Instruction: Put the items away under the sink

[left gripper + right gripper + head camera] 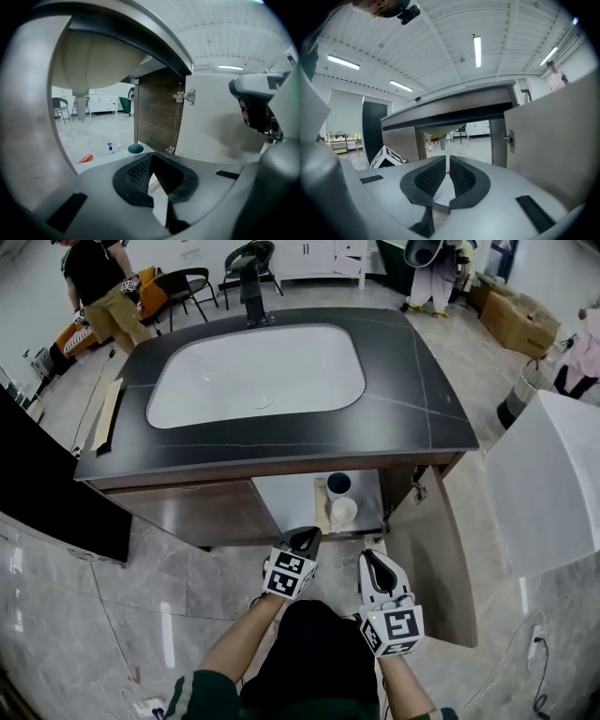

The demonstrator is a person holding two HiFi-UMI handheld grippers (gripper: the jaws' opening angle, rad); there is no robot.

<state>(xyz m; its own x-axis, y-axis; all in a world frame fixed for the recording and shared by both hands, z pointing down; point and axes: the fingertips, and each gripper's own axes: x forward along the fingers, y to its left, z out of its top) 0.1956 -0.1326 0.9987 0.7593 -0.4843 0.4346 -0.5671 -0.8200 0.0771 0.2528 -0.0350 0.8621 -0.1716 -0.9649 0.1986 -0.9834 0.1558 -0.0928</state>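
The items stand on the pale shelf (286,498) of the open cabinet under the sink (255,374): a dark round cup (338,484), a white round cup (344,511) just in front of it, and a slim, light wooden piece (322,505) beside them. The counter (412,399) is dark, smooth stone with thin pale veins around a white, rounded basin. The wood-grain cabinet door (448,549) hangs open to the right.

Both forearms reach forward side by side in front of the opening. The left gripper (307,538) is tilted slightly downward, its ribbed black jaws clenched tip to tip on nothing. The right gripper (373,559) is held nearly level, its jaws also closed to a thin slit and empty.
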